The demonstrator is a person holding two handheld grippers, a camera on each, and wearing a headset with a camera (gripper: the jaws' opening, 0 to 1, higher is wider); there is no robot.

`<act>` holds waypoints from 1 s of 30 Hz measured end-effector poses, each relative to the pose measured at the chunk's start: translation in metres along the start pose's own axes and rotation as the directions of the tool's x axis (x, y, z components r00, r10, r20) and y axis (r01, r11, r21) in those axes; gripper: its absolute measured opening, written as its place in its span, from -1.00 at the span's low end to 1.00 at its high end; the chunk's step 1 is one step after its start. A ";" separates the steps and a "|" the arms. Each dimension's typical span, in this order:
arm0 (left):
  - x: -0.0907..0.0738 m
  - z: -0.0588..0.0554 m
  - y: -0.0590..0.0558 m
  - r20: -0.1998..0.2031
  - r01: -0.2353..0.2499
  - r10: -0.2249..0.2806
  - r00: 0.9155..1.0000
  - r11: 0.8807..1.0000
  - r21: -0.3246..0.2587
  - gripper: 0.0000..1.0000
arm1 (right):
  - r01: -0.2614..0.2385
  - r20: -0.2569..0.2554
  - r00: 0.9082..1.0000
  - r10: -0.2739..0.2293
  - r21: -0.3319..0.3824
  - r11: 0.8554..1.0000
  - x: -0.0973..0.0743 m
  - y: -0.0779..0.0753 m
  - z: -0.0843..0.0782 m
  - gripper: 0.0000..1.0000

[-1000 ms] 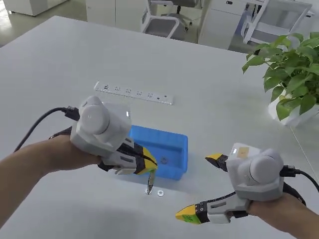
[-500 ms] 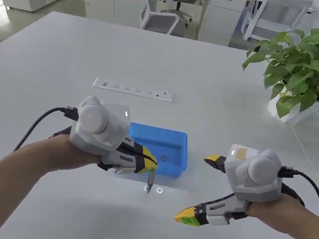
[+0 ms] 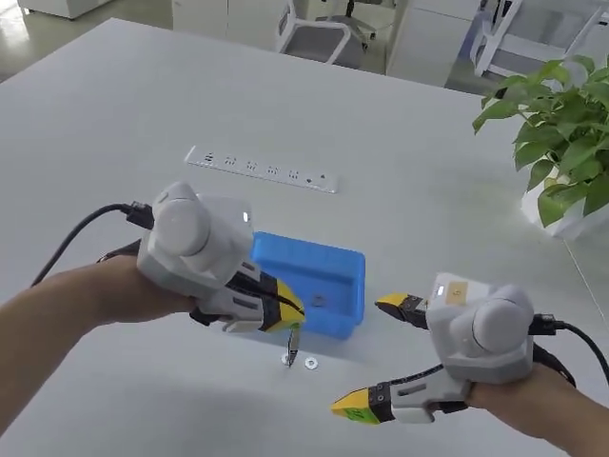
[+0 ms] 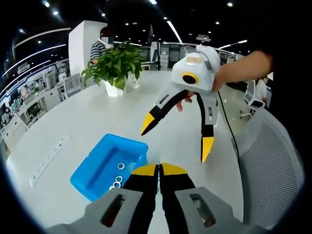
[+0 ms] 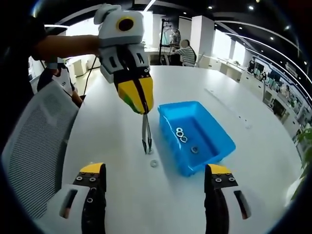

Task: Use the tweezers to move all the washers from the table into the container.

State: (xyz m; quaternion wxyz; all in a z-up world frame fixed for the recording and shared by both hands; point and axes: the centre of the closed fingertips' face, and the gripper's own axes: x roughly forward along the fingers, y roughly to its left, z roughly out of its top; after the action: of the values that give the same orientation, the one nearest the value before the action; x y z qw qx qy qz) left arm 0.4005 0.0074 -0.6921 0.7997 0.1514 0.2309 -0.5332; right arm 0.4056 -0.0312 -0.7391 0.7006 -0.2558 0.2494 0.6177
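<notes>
**Tweezers down at two loose washers, right gripper open and idle**

My left gripper (image 3: pixel 288 312) is clamped on the tweezers (image 3: pixel 292 340). In the left gripper view my two jaws sit flush together with no gap. In the right gripper view the left gripper (image 5: pixel 138 100) hangs at 12 o'clock, and the tweezers (image 5: pixel 146 131) point straight down from it at the table (image 3: pixel 114 114).

The tips are right at one washer (image 5: pixel 150 151). I cannot tell whether they pinch it or only touch the surface beside it. A second washer (image 5: pixel 154 163) lies flat just beside the first, at 5 o'clock from it in that view. In the head view both sit on the table below the left gripper, the washer (image 3: pixel 288 360) and the second washer (image 3: pixel 311 363) at its 3 o'clock.

The blue container (image 3: pixel 338 327) is near the two loose ones, at 12 o'clock from them in the head view. It already holds several washers (image 5: pixel 181 134), lying flat on its floor.

My right gripper (image 3: pixel 373 357) has its jaws wide apart and holds nothing. It sits at 3 o'clock of the loose pair, off the container's right corner. In the left gripper view the right gripper (image 4: pixel 176 144) hangs above the table, jaws spread.

A power strip (image 3: pixel 262 169) lies at 11 o'clock from the container, well apart. A potted plant (image 3: pixel 561 124) stands at 2 o'clock.
</notes>
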 end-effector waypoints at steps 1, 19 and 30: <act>0.000 0.000 0.000 0.000 0.000 0.000 1.000 1.000 -0.001 -0.91 | -0.013 0.002 1.000 0.013 -0.017 1.000 0.002 0.001 0.002 0.60; -0.002 -0.003 0.000 -0.013 0.007 -0.007 1.000 1.000 -0.001 -0.91 | -0.164 -0.021 0.986 0.163 -0.207 0.965 0.036 0.006 0.019 -0.23; 0.000 -0.004 -0.001 -0.015 0.013 -0.013 1.000 1.000 0.000 -0.91 | -0.271 -0.075 0.963 0.261 -0.273 0.923 0.057 0.017 0.018 -0.53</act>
State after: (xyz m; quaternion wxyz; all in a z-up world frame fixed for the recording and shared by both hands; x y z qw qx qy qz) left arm 0.3987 0.0092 -0.6956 0.7943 0.1537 0.2380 -0.5374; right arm 0.3955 0.0244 -0.7643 0.5622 -0.3278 0.2045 0.7312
